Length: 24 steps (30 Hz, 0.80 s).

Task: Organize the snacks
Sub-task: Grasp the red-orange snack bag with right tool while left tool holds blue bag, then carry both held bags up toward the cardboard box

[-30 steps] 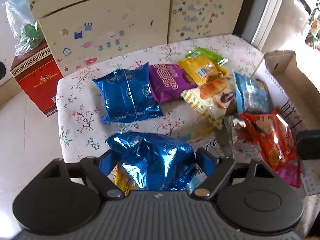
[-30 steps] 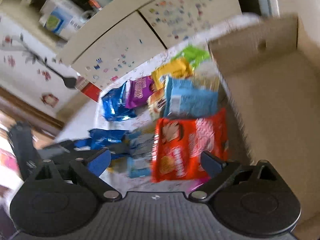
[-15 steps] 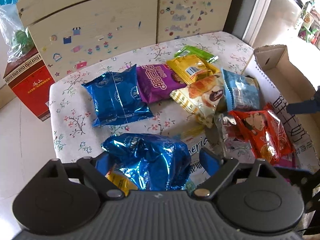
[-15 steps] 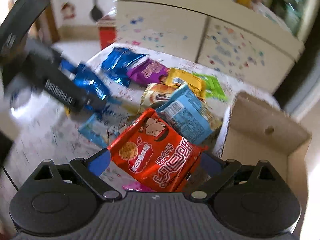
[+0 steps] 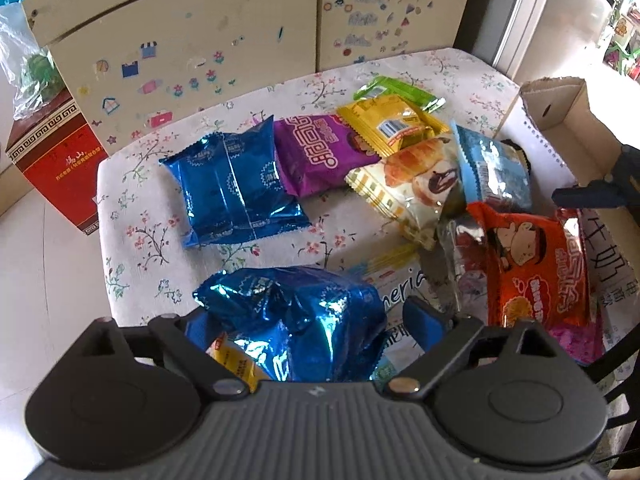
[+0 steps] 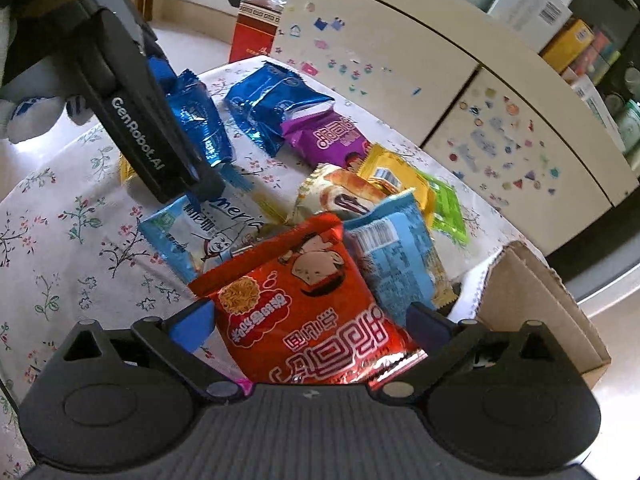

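Note:
Several snack packets lie on a floral-cloth table point(image 5: 132, 184). My left gripper point(image 5: 308, 324) has its jaws around a crumpled blue foil packet point(image 5: 296, 320), which looks raised off the cloth. My right gripper point(image 6: 308, 324) has its jaws around a red noodle-snack packet point(image 6: 304, 312), also seen in the left wrist view point(image 5: 536, 264). Whether either pair of jaws presses its packet is unclear. A second blue packet point(image 5: 232, 188), a purple one point(image 5: 320, 152), a yellow one point(image 5: 392, 124), a green one point(image 5: 400, 90), a bread packet point(image 5: 412, 188) and a light-blue one point(image 5: 492, 168) lie beyond.
An open cardboard box point(image 5: 560, 112) stands at the table's right edge, also in the right wrist view point(image 6: 536, 300). A sticker-covered cabinet point(image 5: 240, 40) stands behind the table. A red carton point(image 5: 56, 160) sits on the floor at left. A printed packet point(image 6: 200, 236) lies under the pile.
The right gripper has swung round from the box side to face the cabinet, with the red packet still between its jaws. The left gripper has barely moved with the blue packet.

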Tool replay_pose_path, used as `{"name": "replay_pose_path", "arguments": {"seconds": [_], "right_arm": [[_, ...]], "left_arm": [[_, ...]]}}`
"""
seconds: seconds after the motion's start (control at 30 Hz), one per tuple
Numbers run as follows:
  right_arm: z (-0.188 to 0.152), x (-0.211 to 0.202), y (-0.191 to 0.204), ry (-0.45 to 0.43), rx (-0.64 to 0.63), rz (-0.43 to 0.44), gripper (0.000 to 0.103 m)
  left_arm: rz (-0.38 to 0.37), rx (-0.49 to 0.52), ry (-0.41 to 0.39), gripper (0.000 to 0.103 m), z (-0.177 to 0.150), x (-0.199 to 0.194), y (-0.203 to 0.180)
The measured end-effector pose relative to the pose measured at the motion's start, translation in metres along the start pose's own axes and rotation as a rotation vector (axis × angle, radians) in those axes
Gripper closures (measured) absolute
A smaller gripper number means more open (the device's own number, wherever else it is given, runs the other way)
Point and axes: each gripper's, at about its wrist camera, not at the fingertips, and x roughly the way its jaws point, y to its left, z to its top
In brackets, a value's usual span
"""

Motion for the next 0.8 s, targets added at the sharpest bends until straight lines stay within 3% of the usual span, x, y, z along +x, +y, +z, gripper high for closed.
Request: {"name": "replay_pose_path", "arguments": {"seconds": [0.2,0.3,0.33,0.37,0.5,0.57,0.8], "right_arm": [[0.001,0.01,0.01,0.023,-0.018,-0.007,0.0],[0.001,0.016,0.013,0.059,-0.01,-0.015,0.006],[0.001,0.017,0.013,0.063,-0.003,-0.01,0.012],[0.002,0.017,0.011,0.069,0.015,-0.002,0.018],[0.003,0.017,0.002,0.076,0.097,0.013,0.024],[0.002,0.015,-0.002,0.072,0.138,0.021,0.029],[-0.002,0.011,-0.019,0.061,0.321,0.09,0.029]], "left_arm": [[0.019,-0.033,0.044,0.009,-0.001,0.01,0.004],[0.018,-0.042,0.044,0.009,-0.001,0.011,0.004],[0.019,-0.04,0.041,0.009,0.0,0.01,0.004],[0.021,-0.036,0.037,0.009,0.0,0.009,0.004],[0.025,-0.016,0.024,0.012,-0.002,0.008,0.002],[0.019,-0.016,0.014,0.02,-0.003,0.006,0.0],[0.026,-0.011,-0.036,0.026,-0.003,-0.003,-0.002]]}}
